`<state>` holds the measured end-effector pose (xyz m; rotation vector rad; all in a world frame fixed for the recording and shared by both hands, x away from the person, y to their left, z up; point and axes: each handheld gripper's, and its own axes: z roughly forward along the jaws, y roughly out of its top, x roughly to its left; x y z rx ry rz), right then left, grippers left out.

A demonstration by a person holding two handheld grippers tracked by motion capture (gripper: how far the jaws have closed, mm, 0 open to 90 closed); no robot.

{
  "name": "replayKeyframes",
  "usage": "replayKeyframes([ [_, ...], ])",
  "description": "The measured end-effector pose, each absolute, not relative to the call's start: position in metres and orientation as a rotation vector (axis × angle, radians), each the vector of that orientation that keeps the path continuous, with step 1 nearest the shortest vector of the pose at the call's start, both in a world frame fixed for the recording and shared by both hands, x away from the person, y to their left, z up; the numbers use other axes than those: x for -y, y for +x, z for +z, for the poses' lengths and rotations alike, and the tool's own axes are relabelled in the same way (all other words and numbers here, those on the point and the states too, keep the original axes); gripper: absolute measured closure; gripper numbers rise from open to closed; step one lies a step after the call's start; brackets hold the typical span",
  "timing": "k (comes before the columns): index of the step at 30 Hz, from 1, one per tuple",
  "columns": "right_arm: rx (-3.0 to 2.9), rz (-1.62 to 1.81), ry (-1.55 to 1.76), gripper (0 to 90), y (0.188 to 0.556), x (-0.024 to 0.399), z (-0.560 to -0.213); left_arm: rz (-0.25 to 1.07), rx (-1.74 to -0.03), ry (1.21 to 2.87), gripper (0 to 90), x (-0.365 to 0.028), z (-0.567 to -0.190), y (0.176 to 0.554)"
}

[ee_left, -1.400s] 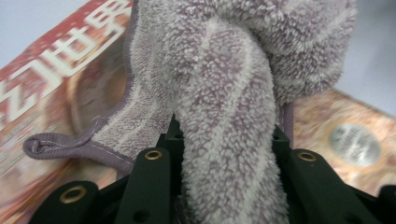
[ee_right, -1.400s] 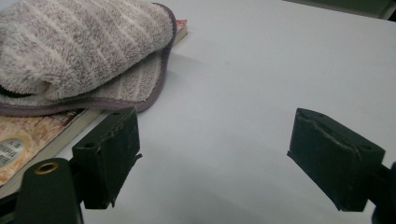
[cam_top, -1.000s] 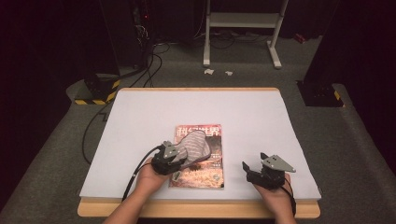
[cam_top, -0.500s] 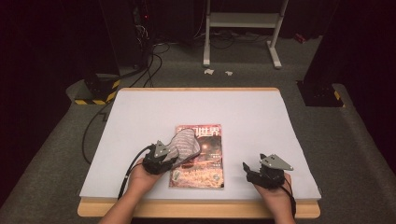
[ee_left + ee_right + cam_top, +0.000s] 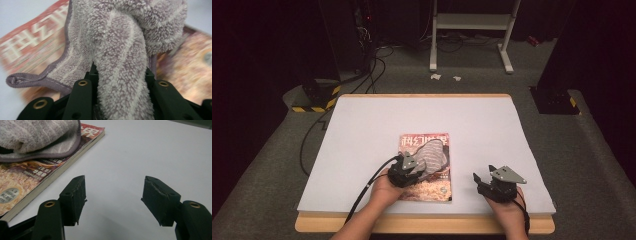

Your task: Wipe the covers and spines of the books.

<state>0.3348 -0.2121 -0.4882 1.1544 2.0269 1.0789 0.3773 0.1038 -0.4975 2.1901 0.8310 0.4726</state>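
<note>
Up close, the left tool (image 5: 120,82) clamps the towel (image 5: 120,50), hiding the magazine (image 5: 30,45); beside the magazine, the right tool (image 5: 113,200) has just been closing, nothing between its jaws.

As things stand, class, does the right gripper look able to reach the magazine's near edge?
Probably yes. The right gripper has open, empty jaws that have just been closing, and bare white table lies between it and the magazine. The towel covers only the magazine's upper part.

Between the jaws of the left gripper (image 5: 122,100) we lose the pad faces under the grey towel (image 5: 120,50), which runs off the top edge, and the magazine (image 5: 30,45) beyond them is blurred, its lettering unreadable
</note>
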Motion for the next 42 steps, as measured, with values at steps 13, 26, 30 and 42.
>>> replayKeyframes([
  [13,-1.985,1.11,1.199,34.8,0.336,0.221,-0.487,0.399,-0.732,2.209,64.9,-0.035,-0.496,0.373],
  [26,-1.987,1.104,1.206,34.5,0.337,0.221,-0.488,0.45,-0.781,2.202,65.1,-0.067,-0.497,0.378],
  [30,-1.986,1.104,1.206,34.6,0.336,0.22,-0.488,0.465,-0.832,2.172,65.3,-0.095,-0.499,0.379],
  [42,-1.998,1.097,1.218,34.9,0.337,0.219,-0.491,0.536,-0.994,2.13,66.0,-0.181,-0.499,0.383],
])
